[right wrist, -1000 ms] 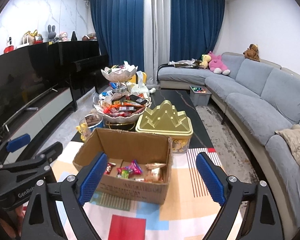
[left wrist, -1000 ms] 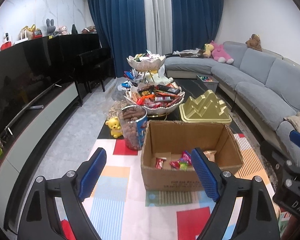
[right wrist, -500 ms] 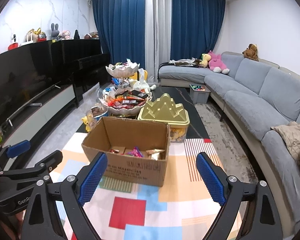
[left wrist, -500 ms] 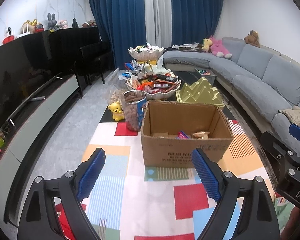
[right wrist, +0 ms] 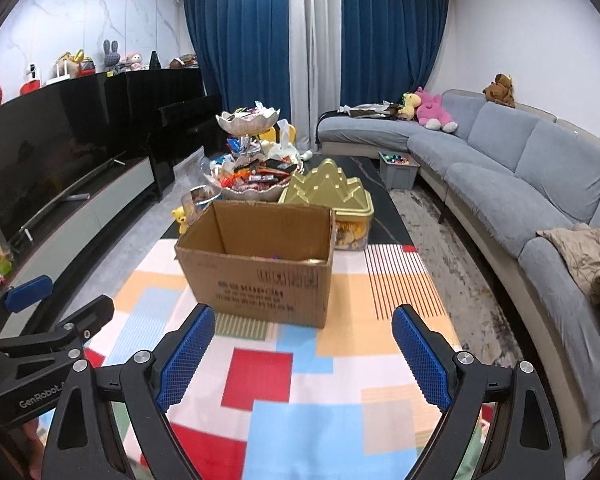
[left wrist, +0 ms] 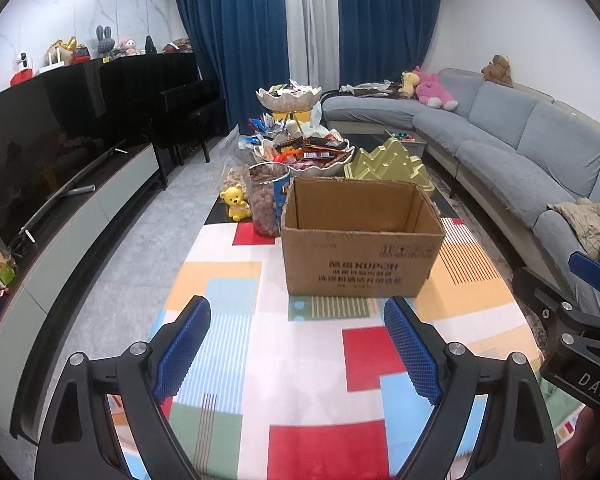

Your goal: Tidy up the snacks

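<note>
Both grippers have backed away from the cardboard box [left wrist: 360,240], now upper centre. My left gripper [left wrist: 296,344] and right gripper [right wrist: 300,352] stand wide, empty; the box lies straight ahead of both.

Cardboard box [left wrist: 360,256] contents mostly hidden, perhaps wrapped snacks [right wrist: 275,257]

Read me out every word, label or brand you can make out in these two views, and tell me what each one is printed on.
"KUPON", roughly as it reads: front of the cardboard box, left wrist view.
"DAS", cut off by the picture's edge: body of the right gripper.
"GenRobot", cut off: body of the left gripper, right wrist view.
Too blurred: the box's other printed lines, the snack jar label, the tray wrappers.
</note>
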`<control>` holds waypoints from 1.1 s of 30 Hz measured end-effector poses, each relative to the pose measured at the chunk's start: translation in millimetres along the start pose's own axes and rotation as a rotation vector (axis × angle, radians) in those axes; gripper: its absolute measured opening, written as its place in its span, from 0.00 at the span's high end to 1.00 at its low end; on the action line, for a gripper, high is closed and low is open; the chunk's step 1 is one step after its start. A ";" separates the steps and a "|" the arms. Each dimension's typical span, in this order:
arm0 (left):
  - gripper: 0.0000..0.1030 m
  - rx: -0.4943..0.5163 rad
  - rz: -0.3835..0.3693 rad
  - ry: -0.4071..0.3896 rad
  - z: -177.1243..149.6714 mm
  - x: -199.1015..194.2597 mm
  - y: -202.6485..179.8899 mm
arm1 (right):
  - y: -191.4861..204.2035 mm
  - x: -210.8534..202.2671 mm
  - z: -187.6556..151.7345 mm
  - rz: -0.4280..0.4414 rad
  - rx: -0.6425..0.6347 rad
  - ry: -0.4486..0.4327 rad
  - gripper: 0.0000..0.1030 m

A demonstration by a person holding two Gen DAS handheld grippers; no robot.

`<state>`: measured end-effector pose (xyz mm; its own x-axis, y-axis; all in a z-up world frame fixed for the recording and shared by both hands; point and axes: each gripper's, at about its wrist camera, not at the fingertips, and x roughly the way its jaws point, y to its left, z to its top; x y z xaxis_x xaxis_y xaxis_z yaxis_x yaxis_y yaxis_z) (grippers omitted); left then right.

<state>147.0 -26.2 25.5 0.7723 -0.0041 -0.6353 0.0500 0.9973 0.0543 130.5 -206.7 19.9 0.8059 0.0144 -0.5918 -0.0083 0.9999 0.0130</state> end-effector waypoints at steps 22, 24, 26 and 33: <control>0.10 0.003 0.033 0.000 -68.8 -79.8 -3.1 | -14.0 -77.4 -57.9 -0.005 0.053 0.061 0.12; 0.10 0.000 0.036 -0.005 -74.3 -84.9 -2.6 | -16.3 -84.2 -61.2 -0.011 0.062 0.056 0.12; 0.10 -0.003 0.038 -0.006 -79.4 -88.6 -2.0 | -17.2 -88.4 -63.6 -0.018 0.062 0.054 0.12; 0.06 -0.034 0.062 -0.060 -88.9 -110.7 2.8 | -21.5 -107.1 -68.4 -0.048 0.080 0.028 0.12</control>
<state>5.3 -16.5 27.5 0.8098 0.0542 -0.5841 -0.0196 0.9977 0.0654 3.9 -229.3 27.8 0.7872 -0.0321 -0.6158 0.0778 0.9958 0.0475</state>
